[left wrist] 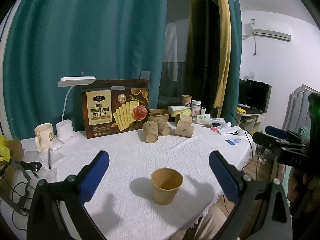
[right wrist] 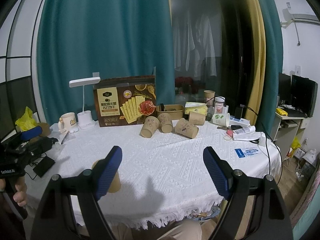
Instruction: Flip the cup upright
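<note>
A plain brown paper cup (left wrist: 166, 186) stands upright, mouth up, on the white tablecloth (left wrist: 140, 156) near the front edge. My left gripper (left wrist: 159, 170) is open and empty, with its blue-padded fingers wide apart on either side of the cup and not touching it. In the right wrist view the same cup (right wrist: 115, 182) shows partly hidden behind the left finger (right wrist: 109, 172). My right gripper (right wrist: 163, 172) is open and empty over the cloth, to the right of the cup. The right gripper also shows at the right edge of the left wrist view (left wrist: 280, 140).
Several printed paper cups (left wrist: 160, 130) lie tipped at the back of the table, in front of a cracker box (left wrist: 116, 108). A white lamp (left wrist: 68, 124), a mug (left wrist: 43, 136), a paper bowl (left wrist: 159, 115), bottles and cables stand around the edges.
</note>
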Demonstrator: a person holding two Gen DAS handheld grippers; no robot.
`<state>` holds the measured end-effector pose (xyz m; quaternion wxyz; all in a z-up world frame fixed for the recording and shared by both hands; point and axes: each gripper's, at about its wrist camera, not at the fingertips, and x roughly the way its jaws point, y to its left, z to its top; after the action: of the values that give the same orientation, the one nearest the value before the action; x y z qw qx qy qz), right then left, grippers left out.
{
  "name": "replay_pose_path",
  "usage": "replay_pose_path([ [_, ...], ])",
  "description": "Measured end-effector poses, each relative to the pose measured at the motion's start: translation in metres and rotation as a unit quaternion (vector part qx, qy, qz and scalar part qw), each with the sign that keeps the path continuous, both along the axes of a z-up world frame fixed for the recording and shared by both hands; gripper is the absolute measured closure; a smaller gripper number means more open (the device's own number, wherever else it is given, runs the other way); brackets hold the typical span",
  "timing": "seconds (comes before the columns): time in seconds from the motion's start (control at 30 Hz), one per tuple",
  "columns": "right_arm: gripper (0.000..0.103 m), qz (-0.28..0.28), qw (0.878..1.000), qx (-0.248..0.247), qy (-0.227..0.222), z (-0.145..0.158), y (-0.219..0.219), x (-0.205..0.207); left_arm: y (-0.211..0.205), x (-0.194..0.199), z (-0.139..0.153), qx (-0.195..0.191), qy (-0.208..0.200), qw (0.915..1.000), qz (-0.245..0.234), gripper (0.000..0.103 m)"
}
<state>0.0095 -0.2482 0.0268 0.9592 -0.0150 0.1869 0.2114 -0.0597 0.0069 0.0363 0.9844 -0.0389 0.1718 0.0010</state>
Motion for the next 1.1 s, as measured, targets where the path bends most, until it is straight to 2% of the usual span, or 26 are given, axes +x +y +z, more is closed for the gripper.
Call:
replay_pose_path([
  [1.1, 0.022, 0.001, 1.000, 0.002, 0.003, -0.009, 0.003, 0.000, -0.003, 0.003, 0.001, 0.003, 0.007, 0.9999, -0.010, 0.003],
])
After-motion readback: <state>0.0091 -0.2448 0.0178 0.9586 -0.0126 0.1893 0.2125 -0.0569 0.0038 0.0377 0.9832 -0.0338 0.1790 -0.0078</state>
